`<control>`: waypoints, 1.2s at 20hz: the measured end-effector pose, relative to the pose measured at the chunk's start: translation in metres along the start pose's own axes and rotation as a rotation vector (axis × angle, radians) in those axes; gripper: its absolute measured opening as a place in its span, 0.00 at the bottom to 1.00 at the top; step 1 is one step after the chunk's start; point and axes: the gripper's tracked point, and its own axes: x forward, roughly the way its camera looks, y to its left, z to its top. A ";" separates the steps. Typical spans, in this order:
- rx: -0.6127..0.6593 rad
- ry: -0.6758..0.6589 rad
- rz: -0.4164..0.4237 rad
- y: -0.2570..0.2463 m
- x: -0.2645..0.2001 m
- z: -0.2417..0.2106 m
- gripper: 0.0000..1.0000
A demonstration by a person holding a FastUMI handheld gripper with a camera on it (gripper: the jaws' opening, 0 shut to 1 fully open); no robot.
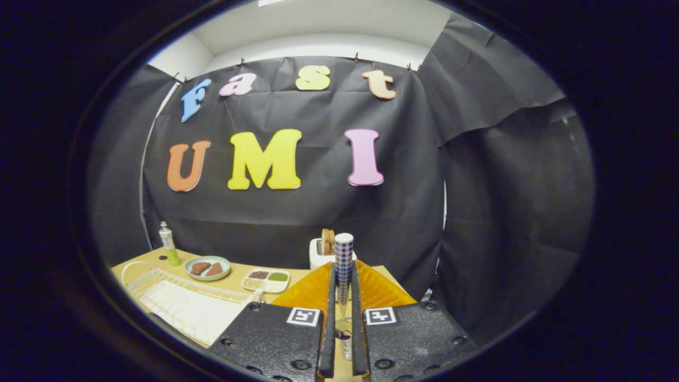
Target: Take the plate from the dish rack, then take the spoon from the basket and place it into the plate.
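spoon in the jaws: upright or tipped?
Upright. The spoon stands with its checked handle up between the closed gripper fingers, narrowing downward; the jaws press it from both sides.

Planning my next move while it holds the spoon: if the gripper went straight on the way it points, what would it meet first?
Probably the white toaster, standing just beyond the gripper with the booth wall behind. The fingers are shut on the checkered-handled spoon, held upright between them. Depth is unclear, so it may pass beside.

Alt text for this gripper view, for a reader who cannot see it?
The gripper is shut on a spoon with a checked handle, held upright above a wooden table. Beyond it lie a white dish rack, a green plate and a divided tray.
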 end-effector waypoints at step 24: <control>0.079 -0.027 0.246 0.279 -0.205 -0.104 0.17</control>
